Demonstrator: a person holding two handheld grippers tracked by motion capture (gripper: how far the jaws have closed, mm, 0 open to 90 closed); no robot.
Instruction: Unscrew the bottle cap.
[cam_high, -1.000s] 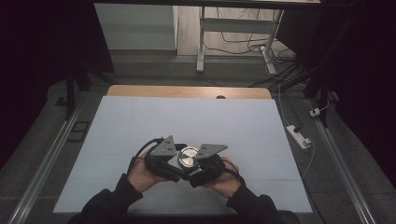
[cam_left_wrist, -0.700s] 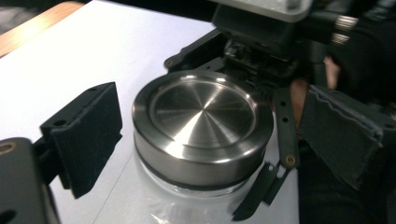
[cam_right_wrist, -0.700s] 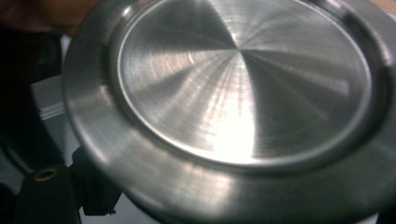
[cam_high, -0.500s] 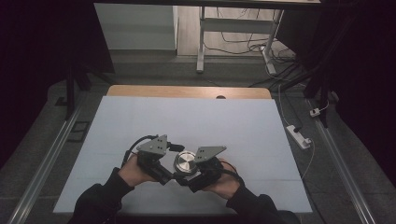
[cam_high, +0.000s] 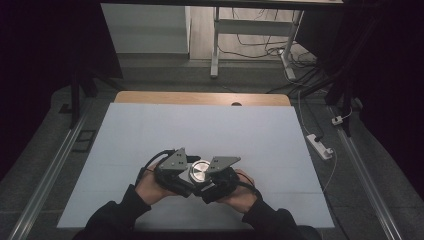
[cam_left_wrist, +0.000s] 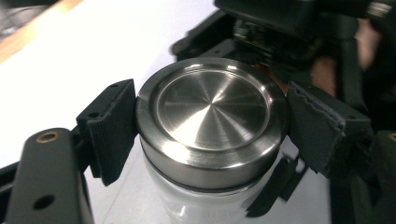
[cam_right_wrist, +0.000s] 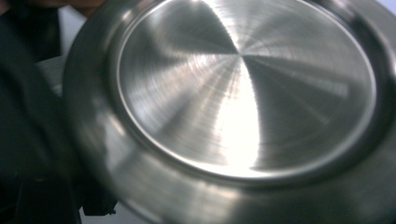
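A glass jar (cam_left_wrist: 196, 205) with a brushed steel lid (cam_high: 200, 171) stands on the white table near its front edge, between my two hands. My left gripper (cam_high: 191, 176) comes at it from the left. In the left gripper view its jaws have just been closing, and both pads (cam_left_wrist: 114, 126) now press on the rim of the lid (cam_left_wrist: 212, 112). My right gripper (cam_high: 209, 183) meets the jar from the right and is shut, seemingly on the glass below the lid. The right gripper view looks from very close onto the lid (cam_right_wrist: 243, 93), and its jaws are hidden.
The white tabletop (cam_high: 200, 125) stretches beyond the jar to a wooden strip (cam_high: 200, 98) at the far edge. A white power strip (cam_high: 318, 146) lies on the floor to the right. Desk legs (cam_high: 215, 45) and cables stand beyond the table.
Half a second ago the left gripper had drawn a little to the left, off the lid. It is now back against the lid. The right hand and the jar have not moved.
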